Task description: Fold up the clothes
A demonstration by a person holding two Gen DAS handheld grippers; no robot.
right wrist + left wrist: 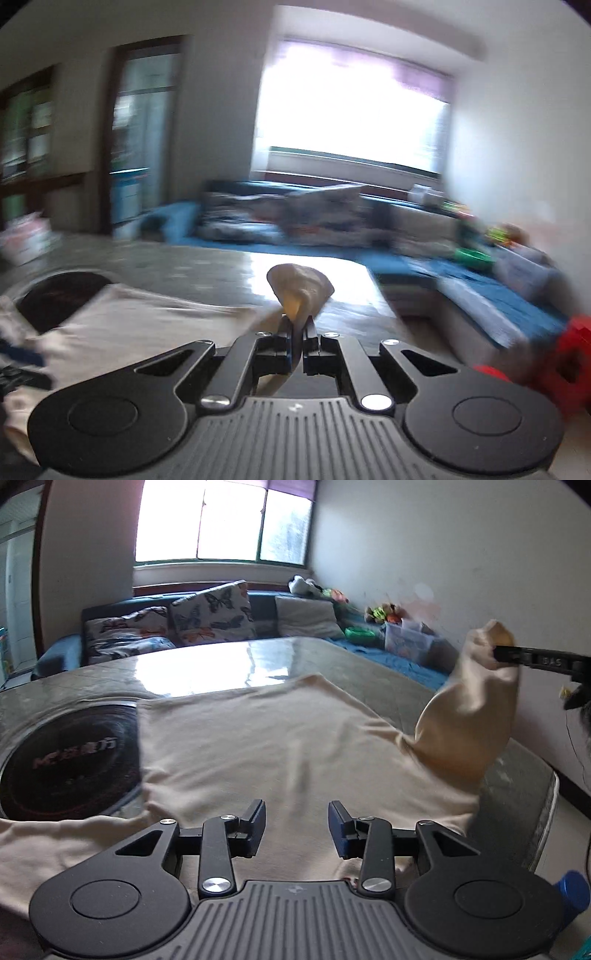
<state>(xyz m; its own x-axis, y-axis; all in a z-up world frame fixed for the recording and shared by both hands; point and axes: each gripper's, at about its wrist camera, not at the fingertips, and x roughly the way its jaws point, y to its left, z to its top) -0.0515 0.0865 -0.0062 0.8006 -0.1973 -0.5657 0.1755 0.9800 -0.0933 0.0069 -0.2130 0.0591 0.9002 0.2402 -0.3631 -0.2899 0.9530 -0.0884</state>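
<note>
A cream garment (pixel 258 746) lies spread over the grey stone table (pixel 221 661). My left gripper (pixel 297 827) hovers just above its near part, jaws apart with only flat cloth below them and nothing pinched. My right gripper (pixel 496 653) comes in from the right edge of the left wrist view, shut on a bunched corner of the garment (pixel 476 701) and holding it lifted off the table. In the blurred right wrist view the right gripper (pixel 297 325) is shut on that cream fold (pixel 299 288), which sticks up past the fingertips.
A round black cooktop (pixel 66 760) is set into the table at the left, partly under the cloth. A blue sofa (pixel 229 620) with patterned cushions stands behind, toys and a clear box (pixel 406 638) along the right wall. A red stool (pixel 569 365) stands at the right.
</note>
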